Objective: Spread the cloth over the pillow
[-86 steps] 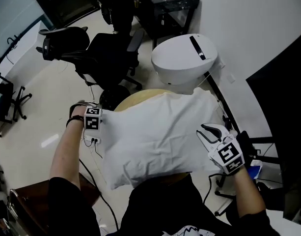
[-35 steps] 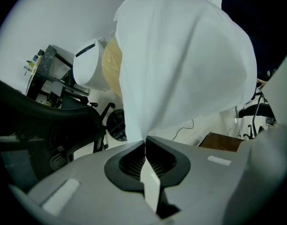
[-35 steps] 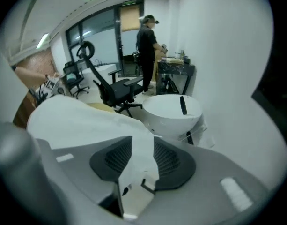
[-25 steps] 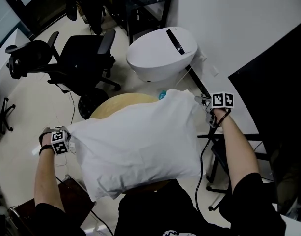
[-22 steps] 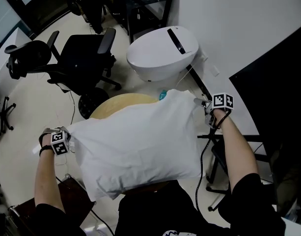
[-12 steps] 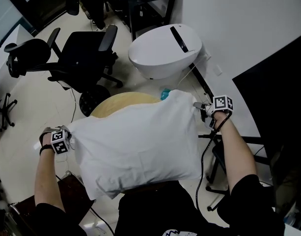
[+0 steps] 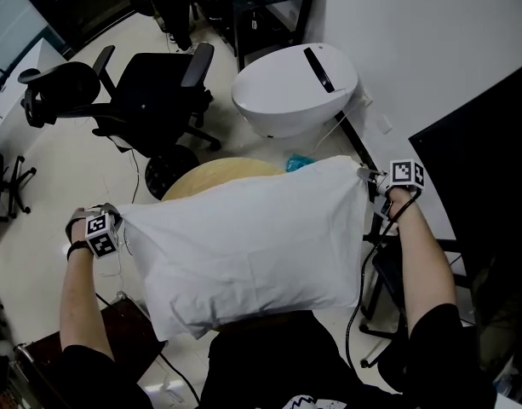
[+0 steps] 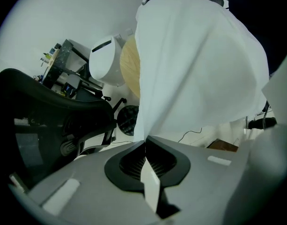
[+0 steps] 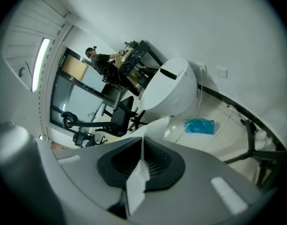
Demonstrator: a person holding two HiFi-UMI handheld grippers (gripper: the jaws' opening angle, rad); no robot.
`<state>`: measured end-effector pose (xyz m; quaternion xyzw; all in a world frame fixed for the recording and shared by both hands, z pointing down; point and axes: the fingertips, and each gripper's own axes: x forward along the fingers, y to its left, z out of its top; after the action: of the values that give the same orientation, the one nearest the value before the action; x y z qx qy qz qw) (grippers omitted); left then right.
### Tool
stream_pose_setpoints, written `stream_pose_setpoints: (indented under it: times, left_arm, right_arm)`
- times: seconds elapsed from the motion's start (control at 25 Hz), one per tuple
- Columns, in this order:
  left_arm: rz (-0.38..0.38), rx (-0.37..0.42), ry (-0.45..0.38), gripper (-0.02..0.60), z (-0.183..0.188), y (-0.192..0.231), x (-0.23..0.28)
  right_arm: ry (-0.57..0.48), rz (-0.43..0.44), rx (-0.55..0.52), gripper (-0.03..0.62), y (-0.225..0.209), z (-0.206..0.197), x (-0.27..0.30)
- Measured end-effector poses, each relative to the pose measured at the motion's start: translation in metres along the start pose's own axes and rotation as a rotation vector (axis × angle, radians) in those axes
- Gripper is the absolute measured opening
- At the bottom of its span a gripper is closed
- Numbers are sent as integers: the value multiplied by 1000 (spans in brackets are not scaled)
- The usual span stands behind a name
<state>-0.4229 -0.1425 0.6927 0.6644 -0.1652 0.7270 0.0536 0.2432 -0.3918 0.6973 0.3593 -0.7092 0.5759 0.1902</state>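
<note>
The white cloth hangs stretched between both grippers. Its long axis runs left to right across the person's front, with the right end a little farther away. It billows above a round tan counter, of which only the far rim shows. The pillow is presumably hidden under the cloth, so I cannot tell how well the two line up. The left gripper holds the left corner, its jaws pressed together on the fabric. The right gripper has just been closing its jaws, and they pinch the far right corner with a fold of cloth between them. Each hand holds its own end, so the coming move looks like lowering the cloth level and straight down. Beyond the counter lie pale floor with a blue scrap, a black office chair, a white rounded unit and a white wall.
</note>
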Motion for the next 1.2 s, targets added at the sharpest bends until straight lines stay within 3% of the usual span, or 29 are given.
stream_pose_setpoints:
  times: [0.48,0.6,0.72,0.84,0.92,1.08,1.16,1.2]
  left_arm:
    - [-37,-1,9,0,6,-17,15]
    - [-17,-7,-12,12,9,-16,10]
    - [8,-24,-43,75,11,-15,1]
    - [52,22,-50,123,10,-15,-11]
    - [94,39,-64,150,10,-14,-24]
    - [143,-24,-147,161,20,-29,-64]
    - [149,-42,-187,163,26,-47,-82]
    - [148,-52,-208,163,31,-59,-90]
  right_arm:
    - [14,-59,-29,22,-6,-14,5]
    - [1,-41,-73,134,4,-11,-3]
    - [-47,-38,-126,174,17,-5,-17]
    - [-114,-51,-197,181,36,-3,-38]
    - [-138,-87,-298,154,54,-8,-54]
    - [-205,-130,-475,94,99,-28,-85]
    - [-253,-141,-533,13,118,-41,-101]
    - [-269,-154,-569,8,126,-48,-109]
